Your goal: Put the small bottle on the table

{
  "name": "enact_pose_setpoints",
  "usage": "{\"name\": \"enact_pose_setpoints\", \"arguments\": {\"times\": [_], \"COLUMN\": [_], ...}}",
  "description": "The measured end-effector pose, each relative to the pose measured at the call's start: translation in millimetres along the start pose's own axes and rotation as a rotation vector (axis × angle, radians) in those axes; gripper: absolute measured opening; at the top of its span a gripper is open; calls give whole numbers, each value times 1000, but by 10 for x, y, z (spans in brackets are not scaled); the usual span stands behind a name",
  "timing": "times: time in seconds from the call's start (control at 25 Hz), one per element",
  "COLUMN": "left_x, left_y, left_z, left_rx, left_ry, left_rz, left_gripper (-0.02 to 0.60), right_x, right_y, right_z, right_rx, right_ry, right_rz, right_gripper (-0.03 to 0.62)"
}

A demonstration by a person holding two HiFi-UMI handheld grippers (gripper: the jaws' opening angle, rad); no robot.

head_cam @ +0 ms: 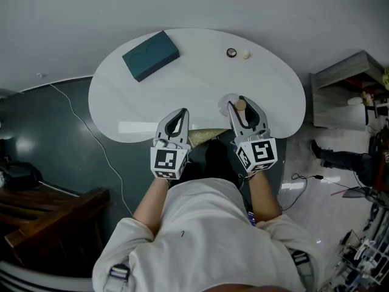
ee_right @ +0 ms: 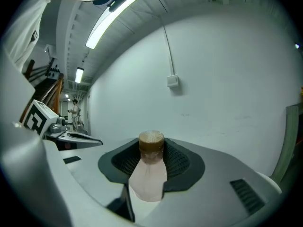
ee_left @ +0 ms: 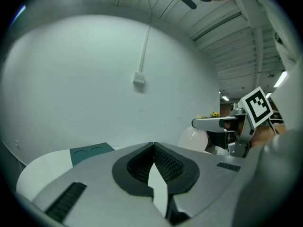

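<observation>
The small bottle has a pale pink body and a brown cap. It stands upright between the jaws of my right gripper, which is shut on it. In the head view the right gripper holds the bottle over the near edge of the white oval table; whether its base touches the top is hidden. My left gripper hangs beside it at the table's near edge, shut and empty, its tips meeting.
A teal flat box lies at the table's far left. A small dark ring and a pale ball sit at the far side. A cable runs across the floor at left. A grey shelf stands at right.
</observation>
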State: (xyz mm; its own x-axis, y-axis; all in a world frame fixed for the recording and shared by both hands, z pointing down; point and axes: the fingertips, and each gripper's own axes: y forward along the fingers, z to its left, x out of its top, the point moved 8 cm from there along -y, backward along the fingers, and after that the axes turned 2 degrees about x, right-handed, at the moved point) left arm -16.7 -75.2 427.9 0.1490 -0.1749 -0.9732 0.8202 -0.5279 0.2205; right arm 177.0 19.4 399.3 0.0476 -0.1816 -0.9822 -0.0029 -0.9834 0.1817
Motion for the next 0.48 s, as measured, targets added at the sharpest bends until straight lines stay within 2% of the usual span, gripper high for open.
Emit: {"name": "enact_pose_setpoints", "arguments": {"times": [0.24,0.48], "left_x": [-18,-61], "left_y": [444,710], "left_z": [125,204], "left_rx": [93,220], "left_ry": [-39,-85], "left_rz": [20,62], "left_gripper": [18,18], "right_x": [71,115], "right_y": [526,1021], "right_z": [-310,-602], "right_rx": [124,259], "right_ry": [-40,-68], "right_rz": [12,29], "right_gripper": [140,140]}}
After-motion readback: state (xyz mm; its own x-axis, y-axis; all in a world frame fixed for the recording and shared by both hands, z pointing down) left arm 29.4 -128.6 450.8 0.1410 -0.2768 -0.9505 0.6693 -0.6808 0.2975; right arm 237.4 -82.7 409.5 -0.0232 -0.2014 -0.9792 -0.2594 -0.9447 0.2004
